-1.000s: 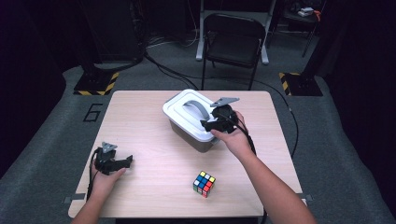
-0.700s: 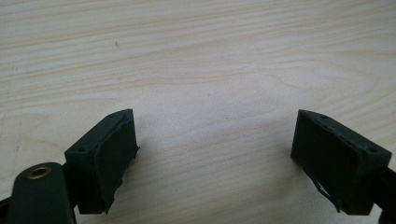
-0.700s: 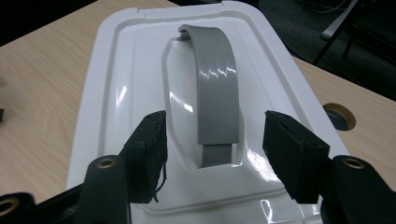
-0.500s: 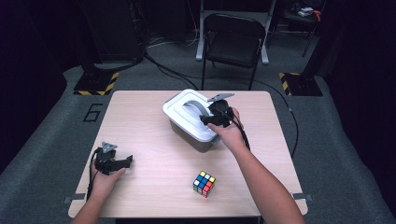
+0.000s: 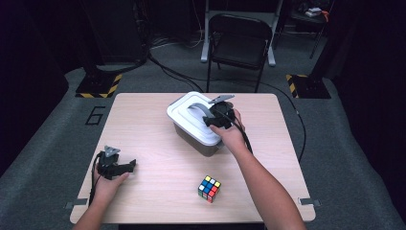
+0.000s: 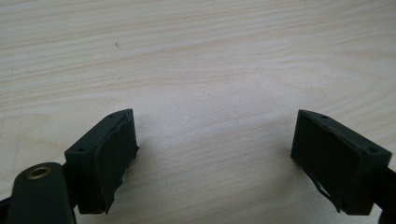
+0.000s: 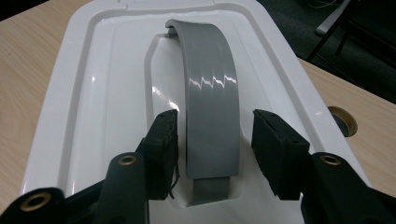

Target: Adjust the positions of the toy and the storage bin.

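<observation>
Right tongs (image 7: pixel 212 140) straddle the grey handle (image 7: pixel 210 102) of the white bin's lid (image 7: pixel 93 93), closing in (pads not touching yet); left tongs (image 6: pixel 215 158) released over the table (image 6: pixel 196 56).

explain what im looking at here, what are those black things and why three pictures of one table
A person sits at a wooden table holding a two-jaw claw in each hand. One picture comes from a camera above; the other two come from cameras riding on the claws, looking along their black jaws.

On the table stand a white lidded bin with a grey handle and a colourful puzzle cube.

The left claw rests open above bare wood, holding nothing. The right claw is over the bin's lid, its jaws either side of the handle. They have just been closing, but small gaps remain, so nothing is gripped yet.
</observation>
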`<state>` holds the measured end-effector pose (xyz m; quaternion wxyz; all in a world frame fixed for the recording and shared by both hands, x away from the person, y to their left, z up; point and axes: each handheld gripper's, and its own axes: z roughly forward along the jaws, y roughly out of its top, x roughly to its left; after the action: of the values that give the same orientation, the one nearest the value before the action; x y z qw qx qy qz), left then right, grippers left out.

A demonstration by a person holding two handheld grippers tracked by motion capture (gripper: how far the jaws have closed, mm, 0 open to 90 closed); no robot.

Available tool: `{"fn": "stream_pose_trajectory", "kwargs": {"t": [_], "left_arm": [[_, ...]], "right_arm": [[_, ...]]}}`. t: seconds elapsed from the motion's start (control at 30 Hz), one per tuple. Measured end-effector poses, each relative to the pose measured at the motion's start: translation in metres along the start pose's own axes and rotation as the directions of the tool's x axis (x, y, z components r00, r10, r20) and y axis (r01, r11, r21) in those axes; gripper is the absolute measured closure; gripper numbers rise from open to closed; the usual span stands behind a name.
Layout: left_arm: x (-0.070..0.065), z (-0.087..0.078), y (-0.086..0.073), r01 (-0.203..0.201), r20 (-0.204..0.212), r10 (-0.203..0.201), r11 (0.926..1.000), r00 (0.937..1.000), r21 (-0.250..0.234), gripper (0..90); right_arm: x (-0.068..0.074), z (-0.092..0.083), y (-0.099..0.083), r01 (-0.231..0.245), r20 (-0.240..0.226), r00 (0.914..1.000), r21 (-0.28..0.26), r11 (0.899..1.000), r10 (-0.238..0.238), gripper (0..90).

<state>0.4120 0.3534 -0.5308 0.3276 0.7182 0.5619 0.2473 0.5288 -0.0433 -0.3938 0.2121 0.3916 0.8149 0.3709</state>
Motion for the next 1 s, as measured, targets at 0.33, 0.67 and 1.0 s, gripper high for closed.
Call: {"fn": "stream_pose_trajectory", "kwargs": {"t": [0.33,0.67,1.0], "left_arm": [[0.0,0.0,0.0,-0.002,0.0,0.002,1.0,1.0,0.004,14.0],[0.0,0.0,0.0,-0.001,-0.001,0.001,1.0,1.0,0.0,14.0],[0.0,0.0,0.0,-0.001,-0.001,0.001,1.0,1.0,-0.001,14.0]], "right_arm": [[0.004,0.001,0.002,0.011,0.004,0.9999,0.006,1.0,-0.011,66.6],[0.003,0.0,0.002,0.022,-0.007,0.9997,0.014,1.0,-0.022,67.2],[0.003,-0.01,-0.003,0.029,-0.014,0.9995,0.036,0.999,-0.028,67.2]]}}
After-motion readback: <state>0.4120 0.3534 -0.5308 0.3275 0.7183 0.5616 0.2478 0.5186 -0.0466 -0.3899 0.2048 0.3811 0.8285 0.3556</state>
